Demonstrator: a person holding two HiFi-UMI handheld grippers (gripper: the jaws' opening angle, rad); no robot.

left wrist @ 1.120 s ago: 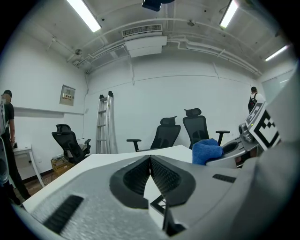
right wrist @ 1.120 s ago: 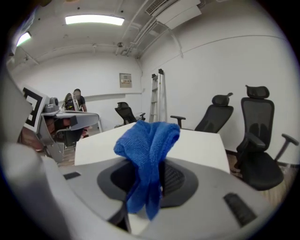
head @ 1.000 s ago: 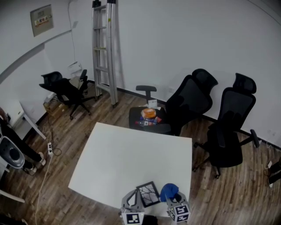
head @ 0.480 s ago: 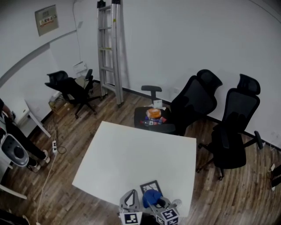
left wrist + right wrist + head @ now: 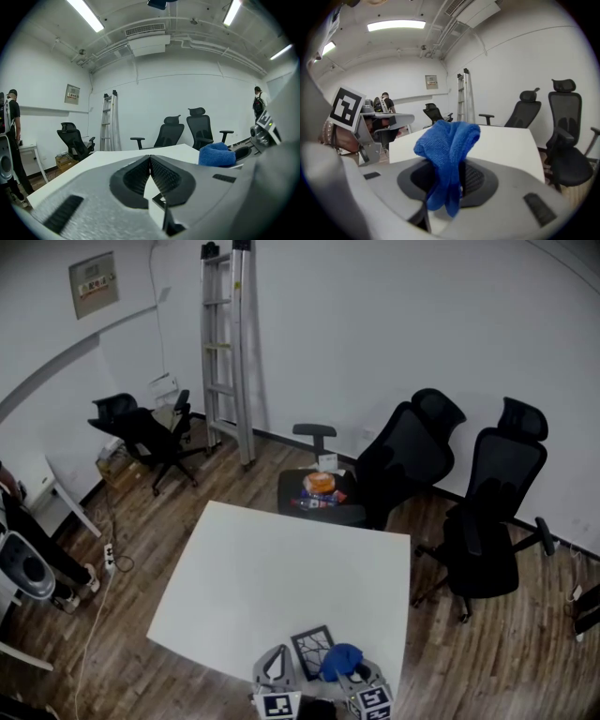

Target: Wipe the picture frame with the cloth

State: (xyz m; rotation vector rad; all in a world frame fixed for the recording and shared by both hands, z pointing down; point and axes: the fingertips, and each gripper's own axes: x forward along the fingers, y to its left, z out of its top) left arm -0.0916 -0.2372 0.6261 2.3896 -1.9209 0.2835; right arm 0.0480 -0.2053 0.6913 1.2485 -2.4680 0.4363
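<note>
A small black picture frame (image 5: 310,651) lies at the near edge of the white table (image 5: 281,577). My right gripper (image 5: 357,675) is shut on a bunched blue cloth (image 5: 340,661), which hangs over the frame's right edge. In the right gripper view the cloth (image 5: 447,140) bulges up out of the closed jaws of that gripper (image 5: 449,176). My left gripper (image 5: 276,667) sits just left of the frame. Its jaws (image 5: 150,161) meet at the tips with nothing seen between them. The cloth (image 5: 216,154) shows to its right.
Two black office chairs (image 5: 497,512) stand right of the table. A third chair (image 5: 323,493) at the far edge carries an orange item. A ladder (image 5: 223,343) leans on the back wall. Another chair (image 5: 141,432) and a person (image 5: 19,526) are at the left.
The right gripper carried the cloth leftwards over the frame, then came back slightly right. The left gripper stayed beside the frame. The head view shifted a little.
</note>
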